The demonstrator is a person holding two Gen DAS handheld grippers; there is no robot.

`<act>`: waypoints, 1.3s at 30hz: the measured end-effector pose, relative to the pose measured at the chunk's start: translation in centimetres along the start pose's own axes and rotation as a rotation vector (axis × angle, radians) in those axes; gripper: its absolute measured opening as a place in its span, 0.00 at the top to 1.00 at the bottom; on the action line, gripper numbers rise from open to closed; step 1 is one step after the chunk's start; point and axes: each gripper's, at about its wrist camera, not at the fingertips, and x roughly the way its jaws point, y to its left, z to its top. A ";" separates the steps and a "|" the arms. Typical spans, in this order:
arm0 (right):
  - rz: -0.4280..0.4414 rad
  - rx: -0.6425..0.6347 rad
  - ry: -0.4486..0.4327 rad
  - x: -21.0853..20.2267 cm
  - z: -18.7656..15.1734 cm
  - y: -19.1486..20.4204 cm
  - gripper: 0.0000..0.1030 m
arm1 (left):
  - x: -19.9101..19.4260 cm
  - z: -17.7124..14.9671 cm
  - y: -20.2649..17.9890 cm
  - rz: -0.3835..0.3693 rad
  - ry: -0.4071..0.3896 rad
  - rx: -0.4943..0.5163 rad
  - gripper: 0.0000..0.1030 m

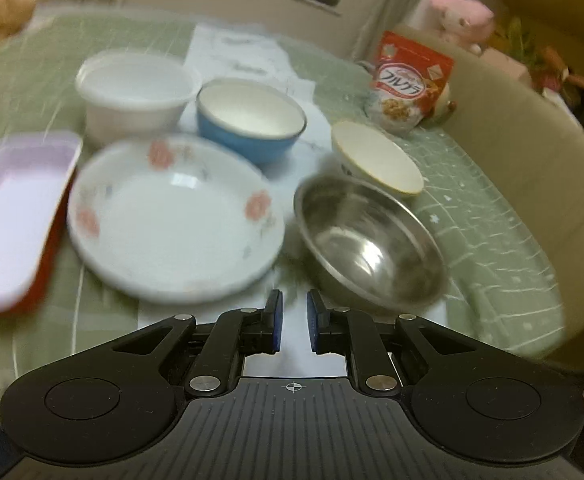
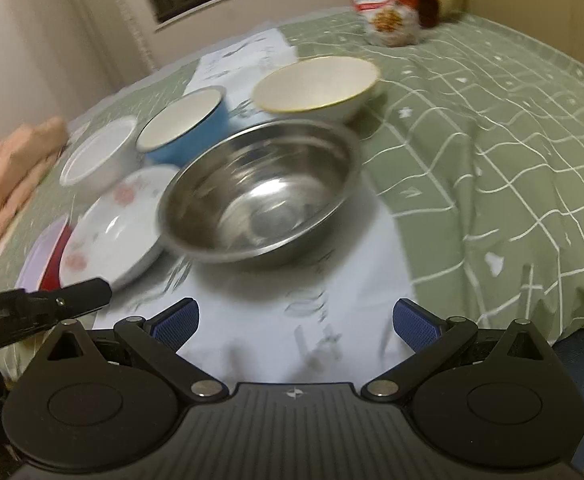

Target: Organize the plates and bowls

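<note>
- Stainless steel forms the round bowl [image 2: 257, 194] nearest my right gripper [image 2: 295, 322]; its inside is shiny and it sits on a white printed paper sheet [image 2: 275, 316] over a green grid-patterned cloth [image 2: 492, 128].
- My right gripper has its jaws spread wide, with blue ribbed pads [image 2: 416, 324] and nothing between them.
- My left gripper [image 1: 294, 312] has its jaws nearly together, a narrow gap remaining, and nothing held.
- White ceramic plate [image 1: 175, 220]: shallow, round, glossy, with pink flower prints on the rim; it lies just left of the steel bowl.
- Blue bowl [image 1: 251, 120] with a white interior stands behind the plate; a white plastic tub [image 1: 133, 94] is beside it on the left.
- Cream bowl [image 1: 378, 160] with a yellow rim sits tilted behind the steel bowl, touching or nearly touching it.
- Rectangular dish [image 1: 15, 216], pale lilac inside and red outside, is at the plate's left.
- Left view only: a pink plush toy [image 1: 462, 14] beyond the red cereal bag [image 1: 410, 82].
- Right view only: my left gripper's black body at the lower left, and a peach-coloured cloth [image 2: 7, 184] at the left edge.
- Both views are motion-blurred.
</note>
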 end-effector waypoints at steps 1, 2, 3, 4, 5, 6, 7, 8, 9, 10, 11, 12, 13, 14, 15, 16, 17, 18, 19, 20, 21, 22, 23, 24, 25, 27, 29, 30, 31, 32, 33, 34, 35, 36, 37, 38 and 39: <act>0.018 0.011 -0.017 -0.1 0.6 -0.5 0.00 | 0.6 0.8 -0.3 0.000 -0.006 0.027 0.85; 0.037 0.019 -0.039 -0.1 1.2 -1.0 0.00 | 1.1 1.5 -0.3 -0.003 -0.005 0.027 0.85; 0.046 0.029 -0.051 0.1 1.8 -1.5 0.00 | 1.7 2.2 -0.2 -0.009 -0.003 0.014 0.85; 0.053 0.040 -0.050 0.5 2.5 -2.0 0.00 | 2.3 2.8 -0.1 -0.017 -0.001 0.000 0.85; 0.061 0.052 -0.042 1.1 3.1 -2.5 0.00 | 3.0 3.4 0.0 -0.023 0.003 -0.013 0.85; 0.065 0.061 -0.029 1.8 3.6 -2.9 0.00 | 3.6 3.9 0.1 -0.018 0.009 -0.021 0.85; 0.061 0.069 -0.010 2.6 4.1 -3.3 0.00 | 4.1 4.1 0.2 -0.009 0.016 -0.023 0.85; 0.057 0.074 0.011 3.5 4.4 -3.7 0.00 | 4.6 4.3 0.1 0.005 0.025 -0.022 0.85; 0.054 0.077 0.028 4.2 4.5 -4.0 0.00 | 5.1 4.4 0.1 0.021 0.037 -0.019 0.85; 0.054 0.081 0.046 4.7 4.5 -4.2 0.00 | 5.7 4.5 0.2 0.033 0.051 -0.015 0.85; 0.056 0.082 0.058 5.3 4.4 -4.3 0.00 | 6.0 4.6 0.2 0.038 0.057 -0.015 0.85; 0.052 0.079 0.064 5.8 4.5 -4.4 0.00 | 6.3 4.7 0.3 0.040 0.059 -0.019 0.84; 0.047 0.071 0.070 6.1 4.4 -4.3 0.00 | 6.5 4.9 0.4 0.038 0.060 -0.024 0.84; 0.046 0.061 0.074 6.4 4.4 -4.2 0.00 | 6.8 5.2 0.4 0.034 0.063 -0.027 0.83; 0.047 0.047 0.077 6.5 4.3 -4.0 0.00 | 7.1 5.4 0.2 0.034 0.066 -0.023 0.83; 0.049 0.034 0.080 6.7 4.3 -4.0 0.00 | 7.4 5.7 0.1 0.034 0.071 -0.016 0.83; 0.053 0.024 0.081 6.9 4.2 -4.0 0.00 | 7.9 6.0 -0.1 0.035 0.079 -0.006 0.82; 0.055 0.015 0.082 7.0 4.1 -3.9 0.00 | 8.3 6.1 -0.2 0.036 0.087 -0.001 0.82; 0.061 0.010 0.081 7.0 4.0 -4.0 0.00 | 8.8 6.1 -0.3 0.035 0.095 0.001 0.82; 0.067 0.005 0.078 7.0 3.8 -4.0 0.00 | 9.4 6.1 -0.5 0.030 0.106 0.001 0.83; 0.073 0.007 0.075 7.1 3.8 -4.2 0.00 | 9.9 6.1 -0.6 0.024 0.111 0.001 0.83; 0.083 0.018 0.072 7.1 3.9 -4.4 0.00 | 10.1 6.1 -0.8 0.017 0.111 0.006 0.82; 0.094 0.033 0.067 7.1 3.8 -4.7 0.00 | 10.7 6.1 -1.1 0.012 0.130 0.010 0.78; 0.107 0.045 0.063 7.1 3.8 -4.9 0.00 | 11.1 6.2 -1.2 0.010 0.143 0.009 0.74; 0.120 0.049 0.061 7.1 3.8 -5.2 0.00 | 11.7 6.2 -1.4 0.010 0.156 0.008 0.73; 0.147 0.051 0.064 7.0 3.9 -5.6 0.00 | 12.6 6.2 -1.7 0.024 0.176 0.003 0.74; 0.164 0.045 0.064 6.9 4.0 -5.8 0.00 | 12.8 6.3 -2.1 0.028 0.178 -0.001 0.74; 0.166 0.030 0.062 6.9 4.0 -5.7 0.00 | 12.9 6.4 -2.2 0.026 0.182 -0.004 0.74; 0.162 0.021 0.061 6.8 4.1 -5.6 0.00 | 12.9 6.4 -2.2 0.024 0.185 -0.009 0.74; 0.159 0.025 0.052 6.5 4.1 -5.4 0.00 | 12.9 6.4 -2.2 0.025 0.189 -0.013 0.75; 0.159 0.027 0.032 6.1 4.3 -5.2 0.01 | 12.8 6.4 -2.1 0.028 0.193 -0.016 0.76; 0.160 0.017 0.004 5.6 4.4 -5.1 0.05 | 12.8 6.4 -2.0 0.030 0.198 -0.019 0.77; 0.149 -0.008 -0.039 5.2 4.6 -4.8 0.09 | 12.8 6.4 -1.9 0.031 0.201 -0.024 0.77; 0.119 -0.038 -0.078 4.8 4.9 -4.4 0.11 | 12.7 6.3 -1.9 0.031 0.204 -0.028 0.77; 0.081 -0.060 -0.106 4.8 5.3 -4.2 0.14 | 12.6 6.2 -1.8 0.030 0.206 -0.030 0.78; 0.052 -0.069 -0.121 4.9 5.8 -4.0 0.20 | 12.5 6.1 -1.8 0.028 0.207 -0.032 0.78; 0.047 -0.062 -0.116 5.2 6.3 -4.1 0.24 | 12.4 6.1 -1.8 0.027 0.208 -0.032 0.78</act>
